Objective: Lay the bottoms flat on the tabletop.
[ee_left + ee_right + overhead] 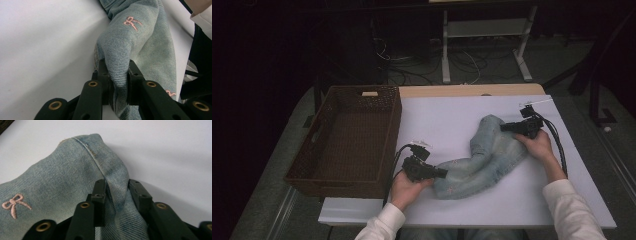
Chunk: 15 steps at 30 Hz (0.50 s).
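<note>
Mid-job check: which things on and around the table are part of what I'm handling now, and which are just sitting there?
In the job:
- denim garment, light blue with pink bows
- left gripper, clamped on its near end
- right gripper, jaws around a fold at its far end

Just lying about:
- brown woven basket, left of the garment
- cables on the floor

We cannot tell what garment the pale blue denim piece [484, 157] is: it lies bunched and folded on the white table [437, 125], so its underside and full outline are hidden. In the left gripper view the cloth [140, 42] runs off the top and bottom edges, and a pink embroidered mark [170, 93] is half covered by a jaw. In the right gripper view the denim [62, 175] is cut by the left and bottom edges. The far room in the high view is too dark for us to read. The woven basket [387, 102] hides its own near inner wall.
</note>
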Each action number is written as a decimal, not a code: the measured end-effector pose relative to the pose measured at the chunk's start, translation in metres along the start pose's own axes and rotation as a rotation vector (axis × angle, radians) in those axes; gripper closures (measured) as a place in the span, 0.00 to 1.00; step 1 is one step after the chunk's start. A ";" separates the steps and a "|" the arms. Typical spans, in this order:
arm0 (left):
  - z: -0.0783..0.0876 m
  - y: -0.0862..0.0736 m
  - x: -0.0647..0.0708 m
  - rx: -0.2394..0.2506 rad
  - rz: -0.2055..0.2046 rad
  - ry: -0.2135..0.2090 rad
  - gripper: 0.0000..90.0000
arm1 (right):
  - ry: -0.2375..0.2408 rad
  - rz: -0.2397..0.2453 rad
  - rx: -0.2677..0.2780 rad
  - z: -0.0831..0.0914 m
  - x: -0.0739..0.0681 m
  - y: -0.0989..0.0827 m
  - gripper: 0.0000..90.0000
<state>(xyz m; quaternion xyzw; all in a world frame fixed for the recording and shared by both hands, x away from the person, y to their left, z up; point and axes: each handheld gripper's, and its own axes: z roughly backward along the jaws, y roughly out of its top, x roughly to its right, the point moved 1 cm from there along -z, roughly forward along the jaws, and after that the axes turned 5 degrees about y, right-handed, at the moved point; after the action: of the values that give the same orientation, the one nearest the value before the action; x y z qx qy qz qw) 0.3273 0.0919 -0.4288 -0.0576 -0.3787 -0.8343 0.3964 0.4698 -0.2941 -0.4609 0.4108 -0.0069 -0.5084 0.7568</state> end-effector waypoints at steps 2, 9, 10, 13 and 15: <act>0.000 0.001 -0.001 -0.001 -0.005 0.004 0.86 | 0.005 0.000 -0.006 0.000 0.000 0.000 0.80; 0.003 0.007 -0.004 0.008 -0.015 0.028 0.86 | -0.012 0.021 -0.006 0.006 -0.003 0.001 0.88; 0.003 0.008 -0.004 0.010 -0.014 0.028 0.86 | -0.014 0.018 0.000 0.007 -0.003 0.002 0.89; 0.006 0.011 -0.004 0.017 -0.025 0.041 0.86 | -0.017 0.011 0.015 0.011 -0.003 0.003 0.90; 0.010 0.015 -0.004 0.030 -0.036 0.060 0.86 | -0.021 0.009 0.025 0.014 -0.003 0.003 0.90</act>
<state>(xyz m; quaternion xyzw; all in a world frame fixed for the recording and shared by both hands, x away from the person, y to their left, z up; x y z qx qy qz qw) 0.3384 0.0955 -0.4149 -0.0199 -0.3800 -0.8369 0.3935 0.4648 -0.3000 -0.4480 0.4146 -0.0231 -0.5094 0.7537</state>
